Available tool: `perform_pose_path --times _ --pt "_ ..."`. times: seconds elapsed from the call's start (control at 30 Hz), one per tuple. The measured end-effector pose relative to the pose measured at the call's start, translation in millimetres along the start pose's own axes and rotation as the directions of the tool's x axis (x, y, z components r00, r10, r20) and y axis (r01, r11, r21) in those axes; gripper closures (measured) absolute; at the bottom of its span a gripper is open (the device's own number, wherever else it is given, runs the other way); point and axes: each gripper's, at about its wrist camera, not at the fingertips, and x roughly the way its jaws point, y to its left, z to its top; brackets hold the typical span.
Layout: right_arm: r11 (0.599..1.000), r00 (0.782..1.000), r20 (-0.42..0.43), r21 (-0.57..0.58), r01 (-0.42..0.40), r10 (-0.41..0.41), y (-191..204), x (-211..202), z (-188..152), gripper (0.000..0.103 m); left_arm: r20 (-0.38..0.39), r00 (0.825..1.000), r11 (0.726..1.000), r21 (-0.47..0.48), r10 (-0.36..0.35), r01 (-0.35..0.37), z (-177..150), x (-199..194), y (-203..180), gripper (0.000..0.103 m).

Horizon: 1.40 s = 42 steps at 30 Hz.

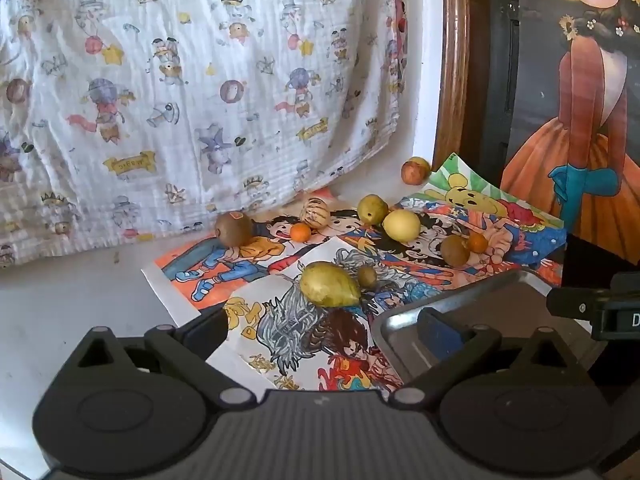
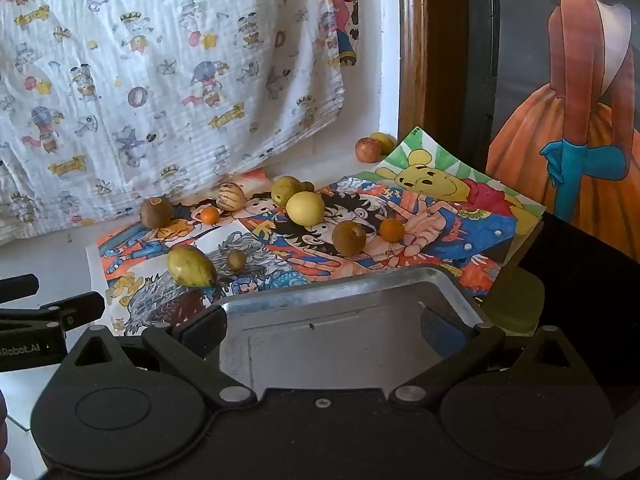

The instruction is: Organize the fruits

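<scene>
White tabletop (image 1: pixel 72 304), colourful cartoon drawing sheets (image 1: pixel 280 332) spread over it. Fruits loose on the sheets: yellow-green elongated mango (image 1: pixel 330 284), round yellow lemon (image 1: pixel 401 225), brown kiwi (image 1: pixel 233 229), small orange kumquat (image 1: pixel 300 232). Shiny rectangular metal tray (image 2: pixel 340 284) near edge, bare. Left gripper (image 1: pixel 324 328) and right gripper (image 2: pixel 324 328) both spread wide, holding nothing.

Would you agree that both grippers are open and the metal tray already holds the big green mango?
Not quite: the tray holds no fruit. The right wrist view shows the mango lying on the drawings beyond the tray's left corner. The left gripper and right gripper are indeed both open.
</scene>
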Motion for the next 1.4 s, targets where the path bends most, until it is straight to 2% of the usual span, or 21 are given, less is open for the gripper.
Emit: perform_pose_path --times 0.23,1.4 --pt "1.000 1.000 -0.006 0.006 -0.005 0.005 1.0 0.3 -0.5 0.000 -0.003 1.000 1.000 -0.025 -0.008 0.008 4.8 0.4 6.5 0.000" --pt "1.000 1.000 -0.003 0.003 -0.007 0.007 3.9 1.8 -0.9 0.000 0.003 1.000 1.000 -0.029 -0.004 0.004 1.1 0.5 4.1 0.000"
